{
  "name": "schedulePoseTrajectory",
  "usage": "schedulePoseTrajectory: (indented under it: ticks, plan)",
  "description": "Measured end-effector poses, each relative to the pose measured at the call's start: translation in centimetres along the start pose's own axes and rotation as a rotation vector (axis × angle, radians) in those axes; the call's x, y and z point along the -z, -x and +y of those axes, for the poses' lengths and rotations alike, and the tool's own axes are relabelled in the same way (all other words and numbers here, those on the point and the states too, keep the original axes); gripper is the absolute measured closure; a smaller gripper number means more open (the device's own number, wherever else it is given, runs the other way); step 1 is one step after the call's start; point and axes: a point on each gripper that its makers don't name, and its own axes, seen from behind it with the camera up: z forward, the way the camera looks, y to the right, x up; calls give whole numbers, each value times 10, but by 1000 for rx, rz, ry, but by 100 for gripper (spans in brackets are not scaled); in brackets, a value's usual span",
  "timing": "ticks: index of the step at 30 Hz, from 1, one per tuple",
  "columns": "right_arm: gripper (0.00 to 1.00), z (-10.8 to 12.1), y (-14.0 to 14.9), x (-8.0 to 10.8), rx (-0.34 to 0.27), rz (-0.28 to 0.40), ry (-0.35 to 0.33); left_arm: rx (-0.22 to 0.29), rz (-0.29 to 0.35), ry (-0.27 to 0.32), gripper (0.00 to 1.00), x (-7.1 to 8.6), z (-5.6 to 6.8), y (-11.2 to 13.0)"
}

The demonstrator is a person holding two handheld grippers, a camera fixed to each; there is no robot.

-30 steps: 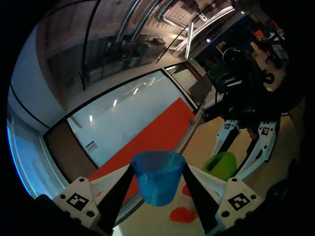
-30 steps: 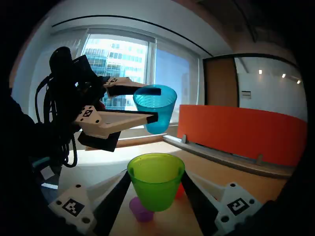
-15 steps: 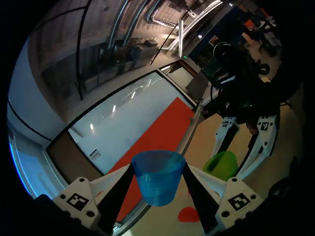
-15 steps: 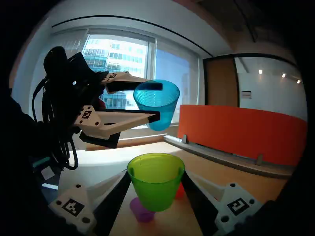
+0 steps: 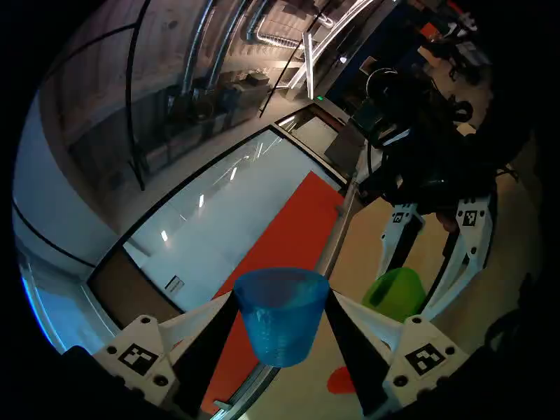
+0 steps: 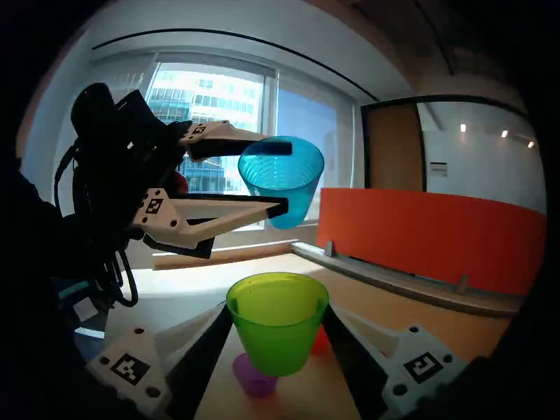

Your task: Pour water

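My left gripper [image 5: 281,318] is shut on a clear blue cup [image 5: 281,313], held in the air and tipped over. In the right gripper view the same blue cup [image 6: 281,178] leans toward the camera between the left gripper's white fingers [image 6: 231,208], above and behind the green cup. My right gripper [image 6: 278,329] is shut on a translucent green cup [image 6: 278,320], held upright low over the table. From the left gripper view the green cup [image 5: 394,292] sits between the right gripper's fingers [image 5: 462,262], to the right. I cannot tell if either cup holds water.
A wooden table [image 6: 392,297] runs below, edged by an orange divider panel [image 6: 434,234]. A small purple cup [image 6: 253,378] and a red one [image 6: 320,341] stand on it under the green cup. Windows [image 6: 210,126] lie behind. A dark-sleeved arm [image 6: 42,238] holds the left gripper.
The left gripper has tilted the blue cup further and lifted it slightly, its mouth turning more toward the right gripper's camera. The green cup has stayed still.
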Motion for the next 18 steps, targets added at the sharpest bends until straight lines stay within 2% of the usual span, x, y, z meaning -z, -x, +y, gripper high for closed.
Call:
schedulePoseTrajectory:
  ticks: [18]
  plan:
    - [10, 3, -1, 1, -3, 7, 4, -117, -14, 10, 14, -8, 8, -3]
